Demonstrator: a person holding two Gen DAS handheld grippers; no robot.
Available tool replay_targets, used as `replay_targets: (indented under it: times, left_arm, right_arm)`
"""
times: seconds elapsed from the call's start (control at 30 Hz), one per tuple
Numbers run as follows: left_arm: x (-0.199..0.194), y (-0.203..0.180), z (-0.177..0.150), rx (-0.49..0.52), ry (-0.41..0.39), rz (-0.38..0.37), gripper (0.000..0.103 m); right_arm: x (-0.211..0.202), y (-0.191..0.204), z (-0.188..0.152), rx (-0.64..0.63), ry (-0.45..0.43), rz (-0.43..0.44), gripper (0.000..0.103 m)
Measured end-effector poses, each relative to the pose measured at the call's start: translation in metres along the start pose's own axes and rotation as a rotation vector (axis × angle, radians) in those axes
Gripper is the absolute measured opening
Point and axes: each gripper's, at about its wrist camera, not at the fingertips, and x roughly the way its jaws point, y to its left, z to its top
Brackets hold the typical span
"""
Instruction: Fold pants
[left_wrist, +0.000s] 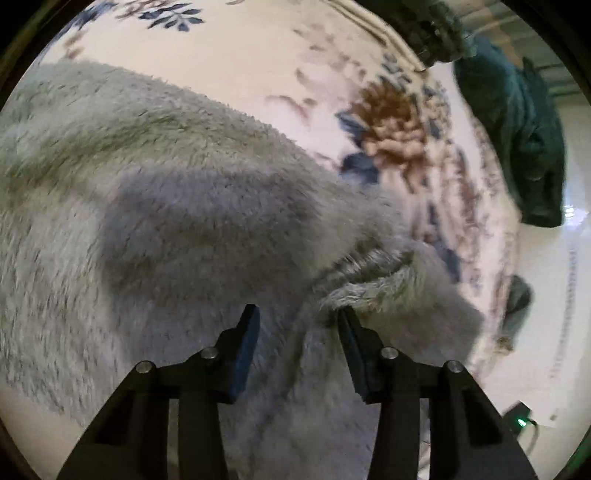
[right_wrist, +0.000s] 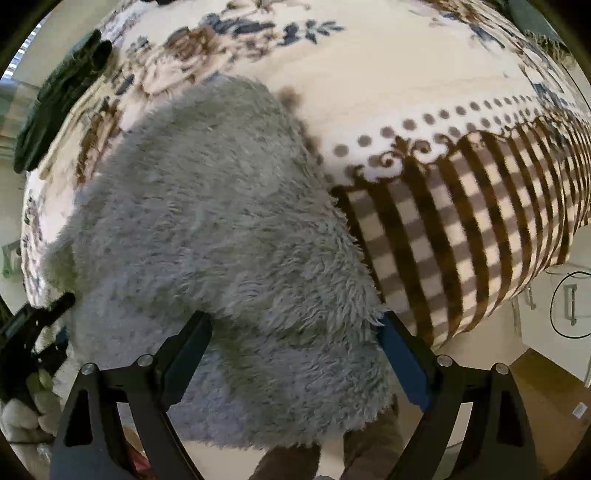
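The grey fluffy pants (left_wrist: 184, 206) lie on a floral blanket (left_wrist: 258, 59) and fill most of the left wrist view. My left gripper (left_wrist: 297, 314) is open just above them, beside a rolled fabric edge (left_wrist: 369, 273). In the right wrist view the pants (right_wrist: 221, 229) hang over the near bed edge. My right gripper (right_wrist: 293, 319) is open wide, its jaws on either side of the pants' near end. The other gripper (right_wrist: 33, 325) shows at the left edge.
The blanket's brown checked border (right_wrist: 461, 229) drapes over the bed edge at right. Dark green clothing (left_wrist: 517, 140) lies at the bed's far corner, also in the right wrist view (right_wrist: 62, 92). White floor (left_wrist: 546, 332) lies beyond the bed.
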Motion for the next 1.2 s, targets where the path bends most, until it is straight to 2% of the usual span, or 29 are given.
replay_targets:
  times: [0.07, 0.1, 0.2, 0.27, 0.3, 0.33, 0.47, 0.53, 0.63, 0.7, 0.77, 0.8, 0.87, 0.93, 0.97, 1.07, 1.13, 1.2]
  left_arm:
    - [-0.011, 0.003, -0.013, 0.006, 0.011, -0.049, 0.055]
    - [-0.011, 0.001, -0.020, 0.020, 0.021, -0.047, 0.059]
    - [0.010, -0.005, -0.042, 0.086, 0.093, -0.026, 0.059]
    - [0.025, -0.005, -0.055, 0.103, 0.112, -0.032, 0.050]
    - [0.026, -0.005, -0.059, 0.103, 0.094, -0.043, 0.028]
    - [0.024, -0.005, -0.063, 0.106, 0.083, -0.059, 0.018]
    - [-0.003, -0.001, -0.074, 0.089, 0.021, -0.089, 0.014]
    - [-0.012, 0.004, -0.078, 0.069, 0.019, -0.100, 0.014]
    - [-0.003, 0.012, -0.076, 0.059, 0.040, -0.057, 0.015]
    - [0.006, 0.015, -0.068, 0.029, 0.068, -0.067, 0.018]
    - [-0.001, 0.016, -0.064, 0.010, 0.060, -0.046, 0.028]
    - [-0.008, 0.016, -0.062, 0.006, 0.043, -0.043, 0.029]
    - [-0.027, 0.014, -0.058, 0.025, -0.020, -0.014, 0.037]
    - [-0.040, 0.010, -0.053, 0.062, -0.081, 0.037, 0.065]
    - [-0.046, 0.010, -0.052, 0.075, -0.109, 0.052, 0.070]
    - [-0.049, 0.014, -0.047, 0.083, -0.167, 0.121, 0.074]
    - [-0.055, 0.025, -0.046, 0.064, -0.196, 0.155, 0.086]
    - [-0.060, 0.039, -0.046, 0.036, -0.213, 0.156, 0.088]
  right_arm:
    - [-0.008, 0.000, -0.001, -0.001, 0.004, 0.012, 0.093]
    - [-0.010, 0.002, -0.002, -0.002, 0.005, 0.023, 0.093]
    - [-0.015, 0.012, -0.008, -0.026, 0.016, 0.023, 0.093]
    - [-0.010, 0.020, -0.008, -0.042, 0.027, 0.016, 0.093]
    - [-0.007, 0.023, -0.008, -0.051, 0.035, 0.013, 0.093]
    - [-0.004, 0.027, -0.008, -0.066, 0.042, 0.005, 0.093]
    - [-0.004, 0.043, -0.010, -0.132, 0.035, -0.024, 0.093]
    - [-0.003, 0.049, -0.011, -0.149, 0.036, -0.043, 0.093]
    - [0.002, 0.058, -0.011, -0.169, 0.041, -0.066, 0.093]
    - [0.004, 0.063, -0.010, -0.187, 0.042, -0.108, 0.093]
    - [0.004, 0.071, -0.010, -0.224, 0.035, -0.157, 0.093]
    - [0.005, 0.077, -0.010, -0.246, 0.027, -0.181, 0.093]
    - [0.007, 0.090, -0.011, -0.301, 0.013, -0.242, 0.093]
    - [0.006, 0.100, -0.014, -0.340, -0.003, -0.275, 0.093]
    - [0.005, 0.104, -0.015, -0.353, -0.010, -0.286, 0.093]
    - [0.000, 0.116, -0.022, -0.384, -0.024, -0.297, 0.093]
    - [-0.004, 0.125, -0.027, -0.399, -0.028, -0.304, 0.093]
    - [-0.011, 0.132, -0.034, -0.406, -0.033, -0.294, 0.093]
